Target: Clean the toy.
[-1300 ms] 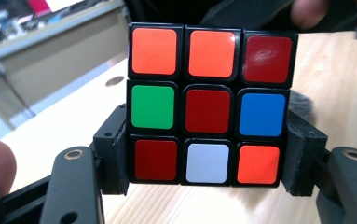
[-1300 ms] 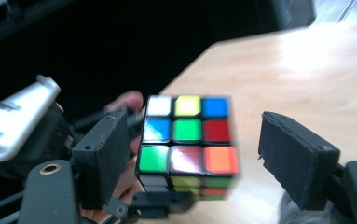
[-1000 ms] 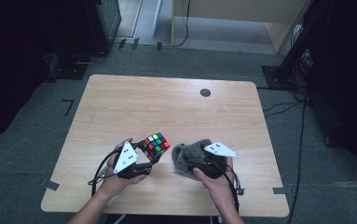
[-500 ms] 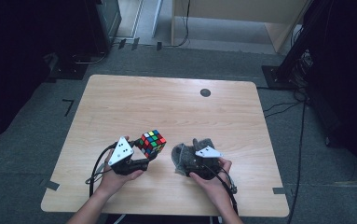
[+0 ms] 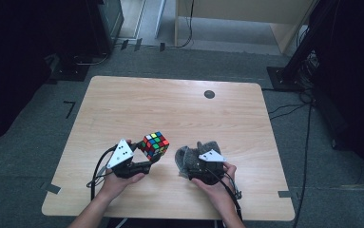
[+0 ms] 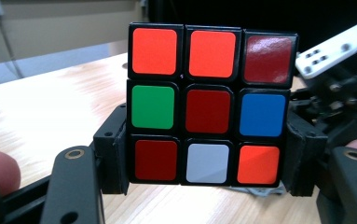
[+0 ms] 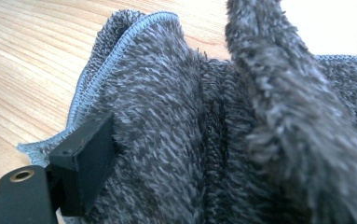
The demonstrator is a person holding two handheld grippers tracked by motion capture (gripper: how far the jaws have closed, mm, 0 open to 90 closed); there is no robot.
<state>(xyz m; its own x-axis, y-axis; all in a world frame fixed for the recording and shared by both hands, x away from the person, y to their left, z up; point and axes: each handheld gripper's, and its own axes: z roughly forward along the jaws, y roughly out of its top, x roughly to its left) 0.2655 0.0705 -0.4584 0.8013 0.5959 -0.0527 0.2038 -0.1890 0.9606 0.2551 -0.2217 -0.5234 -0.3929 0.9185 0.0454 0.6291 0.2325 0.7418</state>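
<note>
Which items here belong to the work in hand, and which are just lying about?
In use:
- puzzle cube, clamped in the left gripper
- grey fluffy cloth at the right gripper, whose jaws have just been opening

Lying about:
- black round spot on the table

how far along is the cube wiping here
Done: the left gripper is clamped on the puzzle cube, lifted off the table. In hand: the right gripper sits against the bunched grey cloth, its jaws just opening. Left: cloth and cube remain apart.

The cube (image 5: 153, 145) sits left of the cloth (image 5: 189, 158), apparently just apart, near the table's (image 5: 179, 104) front edge.
</note>
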